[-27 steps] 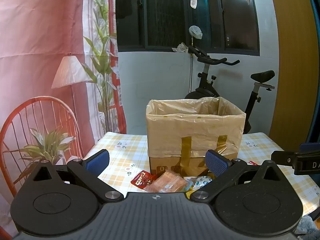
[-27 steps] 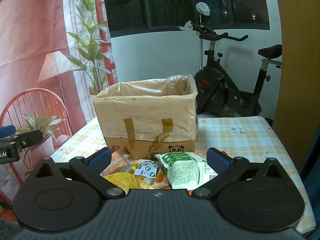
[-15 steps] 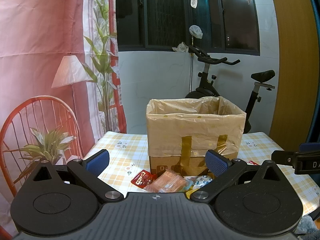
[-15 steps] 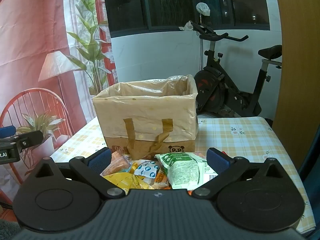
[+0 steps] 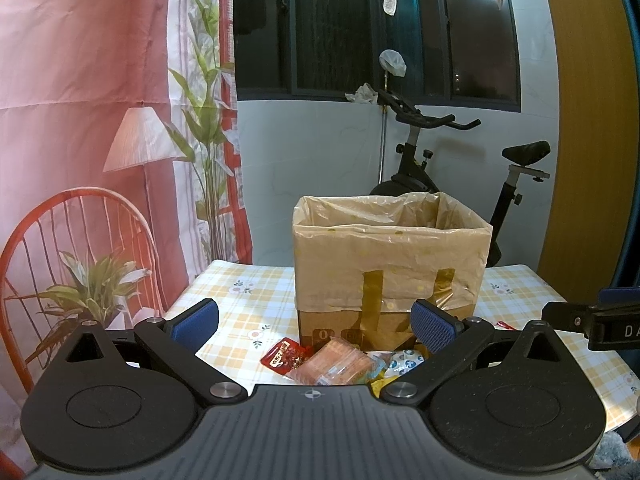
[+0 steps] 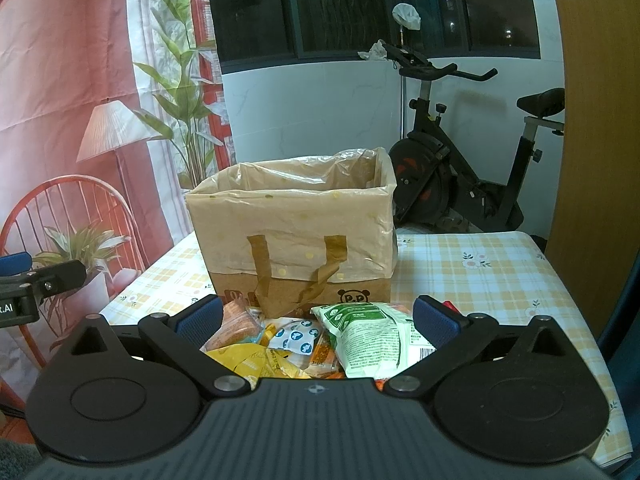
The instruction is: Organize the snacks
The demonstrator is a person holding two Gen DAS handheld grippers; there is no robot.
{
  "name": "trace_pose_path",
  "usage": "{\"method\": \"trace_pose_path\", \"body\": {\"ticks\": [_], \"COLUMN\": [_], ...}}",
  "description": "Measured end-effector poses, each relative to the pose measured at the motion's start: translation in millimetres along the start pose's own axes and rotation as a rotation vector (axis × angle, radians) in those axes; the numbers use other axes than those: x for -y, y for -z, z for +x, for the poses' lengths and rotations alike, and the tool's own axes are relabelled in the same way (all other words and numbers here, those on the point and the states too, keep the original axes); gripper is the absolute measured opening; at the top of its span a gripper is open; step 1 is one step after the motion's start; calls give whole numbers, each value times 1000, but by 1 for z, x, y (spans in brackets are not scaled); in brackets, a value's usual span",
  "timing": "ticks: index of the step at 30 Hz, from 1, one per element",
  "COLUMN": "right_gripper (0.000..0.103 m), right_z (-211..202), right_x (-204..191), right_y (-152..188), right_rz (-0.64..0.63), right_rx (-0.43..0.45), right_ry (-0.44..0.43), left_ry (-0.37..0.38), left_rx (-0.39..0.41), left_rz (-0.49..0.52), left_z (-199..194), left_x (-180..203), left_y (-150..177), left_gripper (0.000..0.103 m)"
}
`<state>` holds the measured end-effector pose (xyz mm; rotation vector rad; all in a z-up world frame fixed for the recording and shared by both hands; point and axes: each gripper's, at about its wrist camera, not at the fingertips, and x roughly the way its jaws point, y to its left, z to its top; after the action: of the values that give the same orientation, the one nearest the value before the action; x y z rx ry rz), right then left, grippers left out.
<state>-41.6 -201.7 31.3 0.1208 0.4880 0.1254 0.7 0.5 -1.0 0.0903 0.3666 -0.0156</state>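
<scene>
Hovering wide open and holding nothing, the left claw (image 5: 314, 322) and right claw (image 6: 318, 318) both face the lined cardboard box (image 6: 294, 236) on the checked tabletop (image 6: 472, 268). Snack packets sit piled right in front of the box: a green bag (image 6: 370, 338), an orange pack (image 5: 340, 364), a small red packet (image 5: 282, 354). Exercise bike (image 6: 460, 172) behind the box.

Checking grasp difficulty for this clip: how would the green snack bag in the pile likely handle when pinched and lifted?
The green snack bag looks puffy and wrinkled, so probably light, crushing under the pinch. Its glossy film may slip. It overlaps smaller packets, so lifting could drag them along.
</scene>
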Motion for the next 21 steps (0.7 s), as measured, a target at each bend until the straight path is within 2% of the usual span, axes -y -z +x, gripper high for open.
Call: {"method": "trace_pose_path", "body": {"ticks": [21], "right_gripper": [103], "right_z": [1], "right_x": [0], "right_y": [1], "right_rz": [5], "right_rx": [-5], "right_ry": [-1], "left_ry": [-15], "left_rx": [-3], "left_rz": [7], "left_z": [4], "left_x": [-4], "left_y": [2], "left_gripper": [103]}}
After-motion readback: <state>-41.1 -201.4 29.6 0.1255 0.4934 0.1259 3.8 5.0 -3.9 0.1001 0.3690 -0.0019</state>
